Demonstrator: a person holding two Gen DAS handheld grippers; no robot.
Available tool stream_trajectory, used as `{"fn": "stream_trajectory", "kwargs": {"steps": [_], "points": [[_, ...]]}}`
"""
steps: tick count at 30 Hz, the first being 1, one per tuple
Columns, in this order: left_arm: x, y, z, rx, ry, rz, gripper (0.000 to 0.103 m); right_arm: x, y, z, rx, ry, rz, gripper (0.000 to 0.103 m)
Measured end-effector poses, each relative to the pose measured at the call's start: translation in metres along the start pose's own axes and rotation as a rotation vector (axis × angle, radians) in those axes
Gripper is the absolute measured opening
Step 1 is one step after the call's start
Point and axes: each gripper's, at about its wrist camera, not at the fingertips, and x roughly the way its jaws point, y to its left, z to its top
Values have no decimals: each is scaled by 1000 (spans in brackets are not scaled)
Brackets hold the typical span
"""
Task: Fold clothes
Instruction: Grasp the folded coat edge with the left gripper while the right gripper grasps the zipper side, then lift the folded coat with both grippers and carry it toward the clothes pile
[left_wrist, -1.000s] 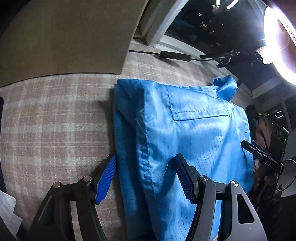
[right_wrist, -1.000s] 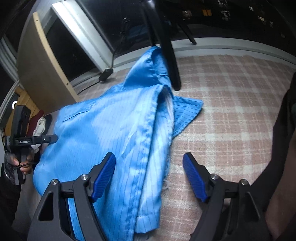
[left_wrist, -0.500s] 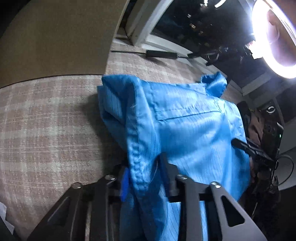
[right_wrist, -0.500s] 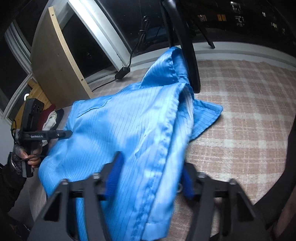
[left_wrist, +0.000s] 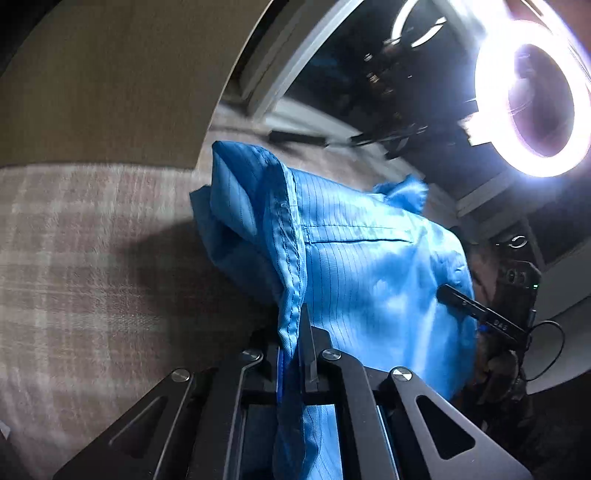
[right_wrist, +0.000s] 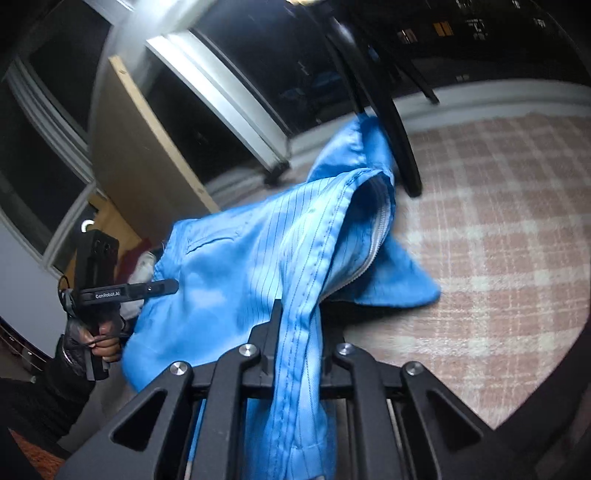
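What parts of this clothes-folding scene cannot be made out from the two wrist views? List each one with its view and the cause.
- Left gripper pads: left wrist view, wrapped by the blue garment.
- Right gripper pads: right wrist view, covered by the garment's seam.
- Garment's lower end: both views, cut off by the bottom edge and gripper frames.
- Area around the ring light: left wrist view, washed out by glare.
- Items beyond the plaid surface: blurred, dark.

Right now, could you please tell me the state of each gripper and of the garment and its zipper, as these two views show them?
Left gripper: shut on a stitched edge of the garment.
Right gripper: shut on a seamed edge of the garment.
Blue garment: partly lifted, bunched, far part resting on the checked cloth.
Zipper: open, white teeth showing.
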Motion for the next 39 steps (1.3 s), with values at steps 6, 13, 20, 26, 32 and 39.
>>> {"fn": "stream_trajectory", "kwargs": {"steps": [6,13,20,26,32,39], "points": [[-49,-27,-13,53,-51,-16,4,-38,37,0,-37,-63,37,11],[-120,-48,-63,41,-129,-3,4,-90,93,-22,-88,-95,89,11],[-197,-48,-141,-25,-197,75,4,-105,158,-65,-156,-23,183,11],[-253,-21,-181,-56,-225,152,4,-80,215,-89,-207,33,242,11],[-311,16,-199,-60,-304,176,4,-44,295,-79,-364,42,222,11],[-356,73,-201,-40,-390,145,4,34,420,-18,-611,40,126,11]]}}
